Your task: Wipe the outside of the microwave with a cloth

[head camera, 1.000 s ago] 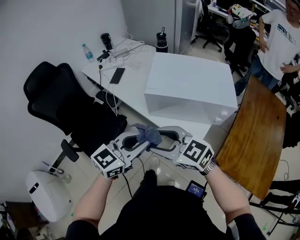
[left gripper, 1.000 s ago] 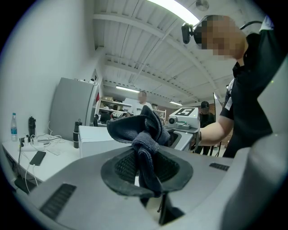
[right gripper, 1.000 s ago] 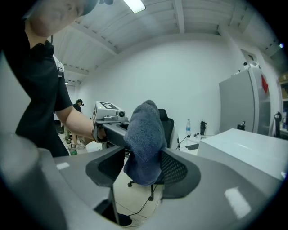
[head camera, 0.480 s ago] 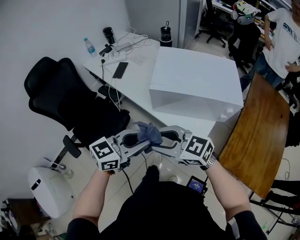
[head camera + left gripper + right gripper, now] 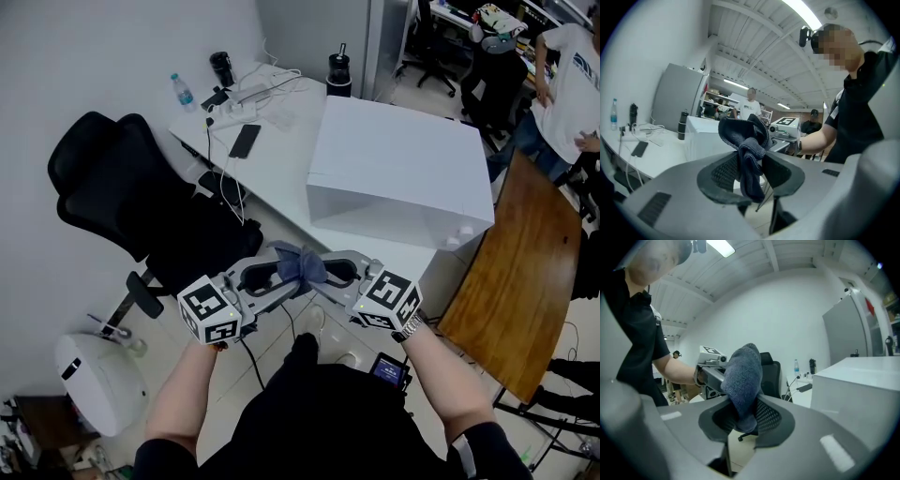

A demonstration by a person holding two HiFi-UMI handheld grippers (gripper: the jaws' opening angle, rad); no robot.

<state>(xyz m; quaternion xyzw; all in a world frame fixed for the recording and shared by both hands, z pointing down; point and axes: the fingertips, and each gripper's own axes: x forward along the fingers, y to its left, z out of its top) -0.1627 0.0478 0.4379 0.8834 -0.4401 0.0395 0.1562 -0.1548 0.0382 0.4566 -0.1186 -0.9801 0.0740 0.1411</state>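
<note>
left claw: we are seeing jaws that have just been opening, loose around the cloth hanging between them | right claw: jaws just been closing, pads pinching that cloth | from above, the bunched cloth is hiding the fingertips of the 2 claws | microwave: well beyond both claws, untouched, its far end cut off in the right gripper view

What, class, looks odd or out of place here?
The cloth is wadded, not spread for wiping, in mid-air off the microwave, between both grippers: left gripper just opening, right gripper just closing on it.
</note>
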